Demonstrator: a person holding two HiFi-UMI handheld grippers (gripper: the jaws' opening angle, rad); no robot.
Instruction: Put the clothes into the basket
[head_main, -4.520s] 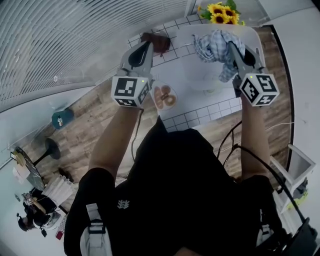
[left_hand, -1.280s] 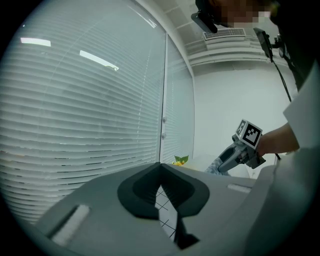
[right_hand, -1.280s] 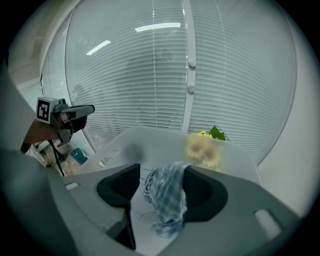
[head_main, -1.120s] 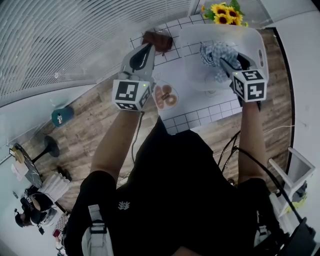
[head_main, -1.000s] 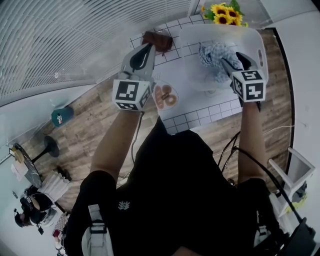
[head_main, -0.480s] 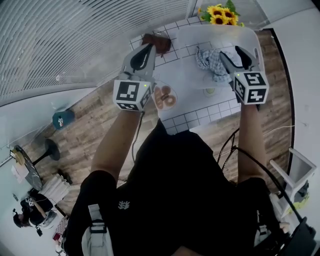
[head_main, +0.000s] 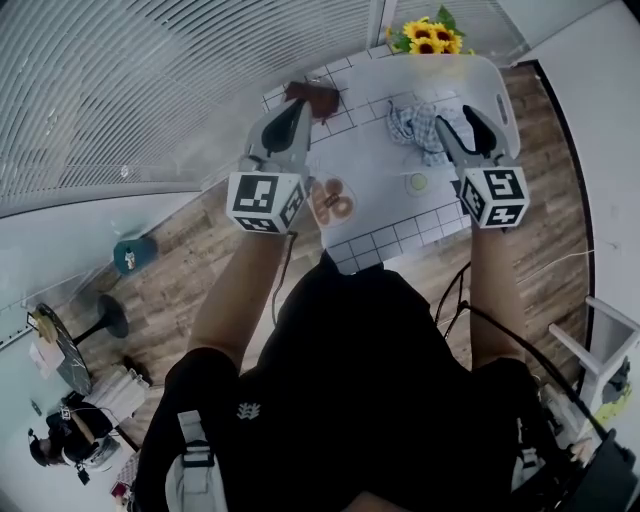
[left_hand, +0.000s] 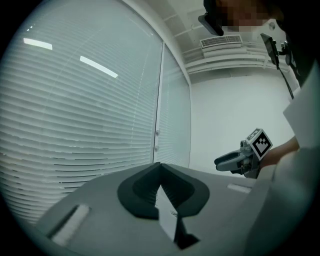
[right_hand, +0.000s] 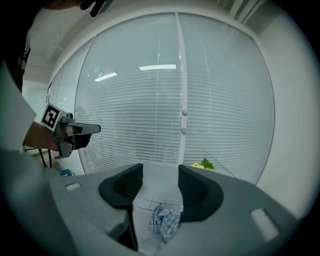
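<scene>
A blue-and-white checked cloth (head_main: 418, 124) lies crumpled inside the translucent white basket (head_main: 470, 62) on the tiled table. My right gripper (head_main: 453, 117) hangs just right of and above the cloth, its jaws apart and closing, with nothing between them. In the right gripper view the cloth (right_hand: 167, 222) shows below the gap of my right gripper (right_hand: 160, 172). A brown cloth (head_main: 311, 96) lies on the table past the tip of my left gripper (head_main: 298, 104). In its own view my left gripper (left_hand: 160, 167) is shut and empty, aimed at the window blinds.
Sunflowers (head_main: 424, 34) stand behind the basket. A plate (head_main: 331, 201) with round brown pieces sits near the table's front edge, and a small green item (head_main: 417, 183) lies to its right. Wooden floor surrounds the table; slatted blinds fill the left.
My right gripper has let go of the checked cloth and drawn up and back from it. The cloth now rests in the basket. The left gripper has stayed put.
</scene>
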